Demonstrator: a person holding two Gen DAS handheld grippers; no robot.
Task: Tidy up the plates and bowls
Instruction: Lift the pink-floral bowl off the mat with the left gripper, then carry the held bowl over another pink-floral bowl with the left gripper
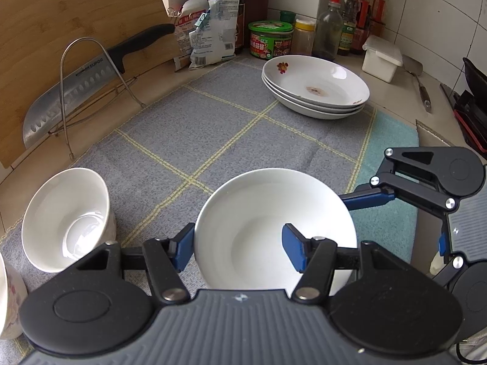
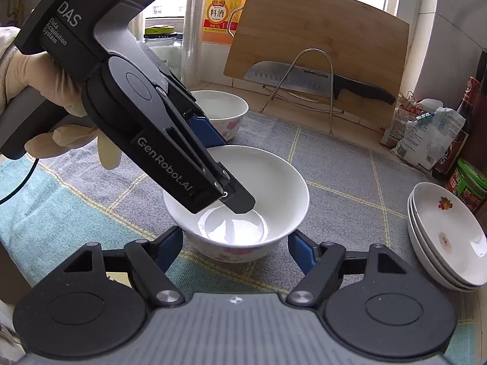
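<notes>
Left tongs (image 1: 240, 248) pinching white bowl (image 1: 268, 213) wall; right tongs (image 2: 236, 248) clamped across same bowl's outside.

Floral bowl (image 1: 7, 301) cut off at left edge; far bowl (image 2: 220, 108) partly hidden behind left gripper (image 2: 226, 179).

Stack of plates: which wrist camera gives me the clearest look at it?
The left wrist view. The stack of plates sits whole and unobstructed on the far side of the grey checked cloth, all three rims visible. The right wrist view catches the stack only at its right edge, partly cut off.
</notes>
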